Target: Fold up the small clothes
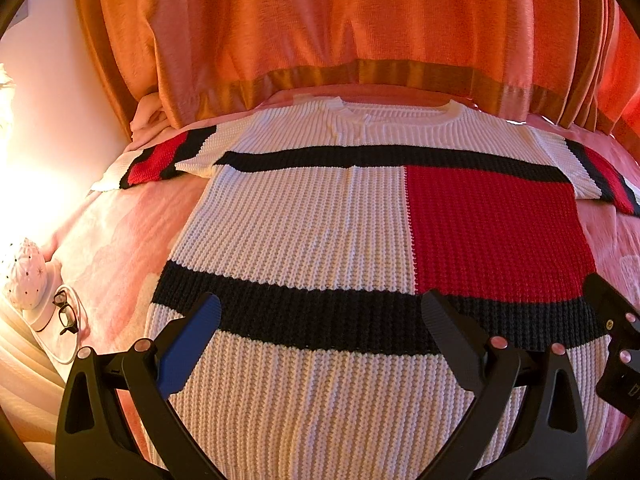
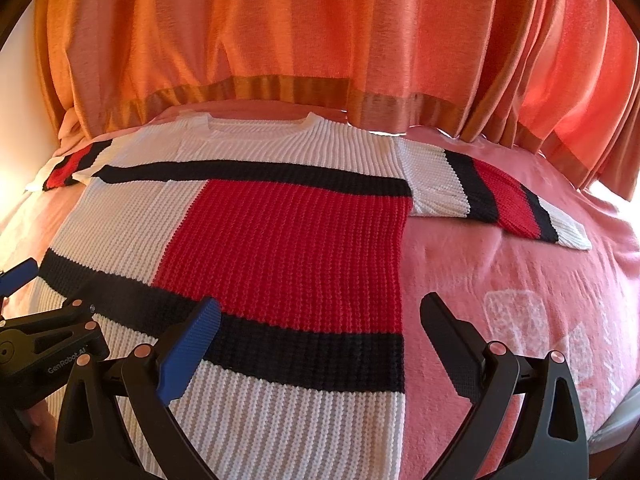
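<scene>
A knitted sweater [image 1: 320, 232] — white with black bands and a red block — lies spread flat on a bed covered by a pink blanket [image 2: 500, 280], its collar toward the orange curtain [image 1: 320, 20] along the top of the frame. Both short sleeves are laid out to the sides. The left gripper [image 1: 320, 320] hangs above the lower middle of the sweater, jaws spread wide and holding nothing. The right gripper [image 2: 320, 320] is likewise wide apart and empty, its blue-padded finger over the black band and its other finger over the blanket, just past the sweater's right edge. At the lower left of the left wrist view, a pair of glasses [image 1: 66, 314] sits beside a white perforated lamp [image 1: 26, 272].
</scene>
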### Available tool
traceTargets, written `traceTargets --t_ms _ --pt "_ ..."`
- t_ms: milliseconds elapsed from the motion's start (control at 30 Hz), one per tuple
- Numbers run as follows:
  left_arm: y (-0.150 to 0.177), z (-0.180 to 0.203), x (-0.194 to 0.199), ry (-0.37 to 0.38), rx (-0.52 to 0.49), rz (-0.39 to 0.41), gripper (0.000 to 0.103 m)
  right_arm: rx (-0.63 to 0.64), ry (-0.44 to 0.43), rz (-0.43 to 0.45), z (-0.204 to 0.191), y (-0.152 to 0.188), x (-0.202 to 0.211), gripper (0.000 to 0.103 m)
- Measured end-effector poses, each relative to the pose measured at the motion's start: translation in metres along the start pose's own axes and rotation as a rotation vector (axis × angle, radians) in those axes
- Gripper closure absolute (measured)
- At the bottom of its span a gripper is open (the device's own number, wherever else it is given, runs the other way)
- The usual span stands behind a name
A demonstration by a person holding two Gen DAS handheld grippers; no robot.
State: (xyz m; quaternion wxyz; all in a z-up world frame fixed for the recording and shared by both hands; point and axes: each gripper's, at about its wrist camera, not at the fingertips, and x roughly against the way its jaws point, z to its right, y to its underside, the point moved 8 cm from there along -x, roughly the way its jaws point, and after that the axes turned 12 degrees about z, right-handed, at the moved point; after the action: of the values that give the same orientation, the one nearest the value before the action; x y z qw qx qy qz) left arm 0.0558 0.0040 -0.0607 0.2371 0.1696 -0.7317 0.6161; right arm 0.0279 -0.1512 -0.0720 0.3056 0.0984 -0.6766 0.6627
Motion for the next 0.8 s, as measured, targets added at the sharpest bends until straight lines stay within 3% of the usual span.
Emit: traceTargets --t_ms 267,400,533,600,700,800 --pt "-0.003 0.001 0.0 0.0 0.01 0.002 0.005 -0.003 0.006 -0.003 0.004 -0.003 -0.004 0.005" --pt "-0.019 0.003 0.0 0.002 -0.007 -0.003 0.005 -0.045 -0.011 -0.017 0.04 -0.033 -0.016 0.005" --pt "-0.056 0.008 -0.009 0.1 0.049 -0.046 0.005 -0.185 0.061 -0.042 0.13 -0.073 -0.043 0.005" --pt "-0.073 0.011 -0.018 0.121 0.086 -0.046 0.005 -0.311 0.145 -0.053 0.2 -0.079 -0.066 0.005" --pt "-0.092 0.016 -0.028 0.102 0.082 0.049 0.005 -0.476 0.32 -0.08 0.301 -0.061 -0.094 0.005" --pt "-0.095 0.018 -0.036 0.08 0.116 0.096 0.005 -0.59 0.419 -0.129 0.372 -0.028 -0.114 0.012"
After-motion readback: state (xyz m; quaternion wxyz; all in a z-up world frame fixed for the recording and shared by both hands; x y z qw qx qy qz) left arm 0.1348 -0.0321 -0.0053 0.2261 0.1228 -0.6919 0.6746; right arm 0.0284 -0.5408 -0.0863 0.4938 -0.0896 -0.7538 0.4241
